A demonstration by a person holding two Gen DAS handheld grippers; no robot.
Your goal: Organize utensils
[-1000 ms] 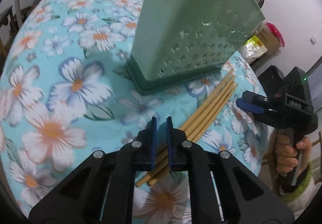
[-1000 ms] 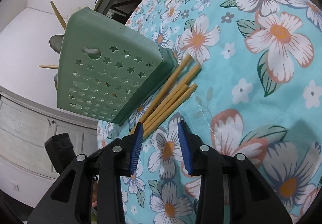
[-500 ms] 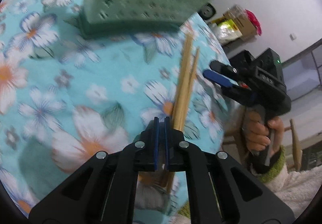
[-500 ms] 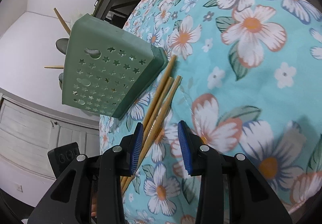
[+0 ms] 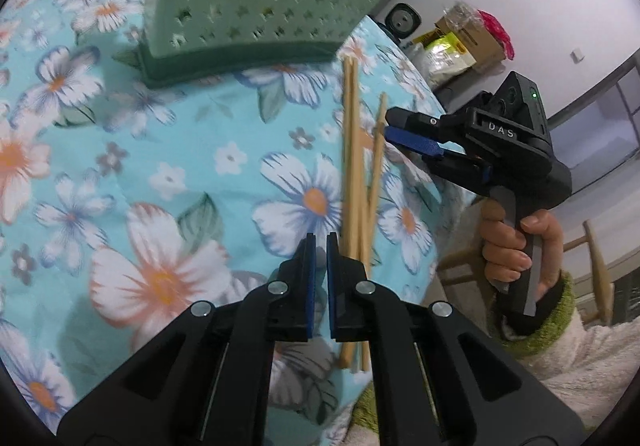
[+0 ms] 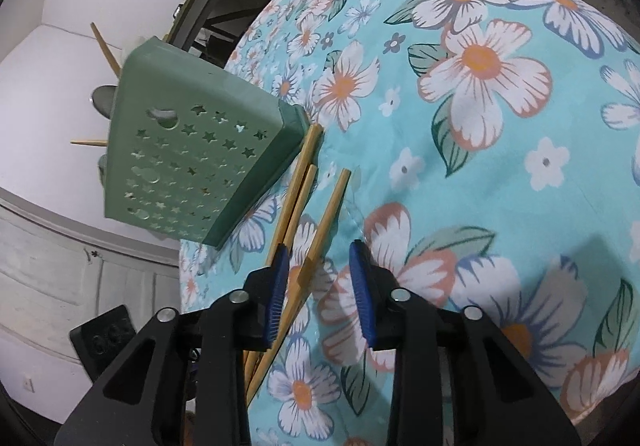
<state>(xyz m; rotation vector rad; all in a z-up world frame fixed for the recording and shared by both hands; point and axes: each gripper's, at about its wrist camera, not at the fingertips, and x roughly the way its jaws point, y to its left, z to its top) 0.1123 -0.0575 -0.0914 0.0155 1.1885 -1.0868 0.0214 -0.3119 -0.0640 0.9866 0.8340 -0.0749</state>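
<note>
- Chopsticks lying loose on the flowered desk, close to its right edge, just beside the green holder.
- Long axis running from the holder base back toward the person.
- Left gripper closed with nothing inside, just left of the sticks.
- Right gripper partly open, jaws just been narrowing, one stick between them but not yet pressed.
- Probably right hand better placed to pick up.

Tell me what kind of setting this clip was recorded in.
Most likely a lived-in home, perhaps a dining or storage corner. A table under a floral tablecloth carries a green utensil holder and loose wooden chopsticks; a cardboard box sits by the wall beside white cabinet doors.
</note>
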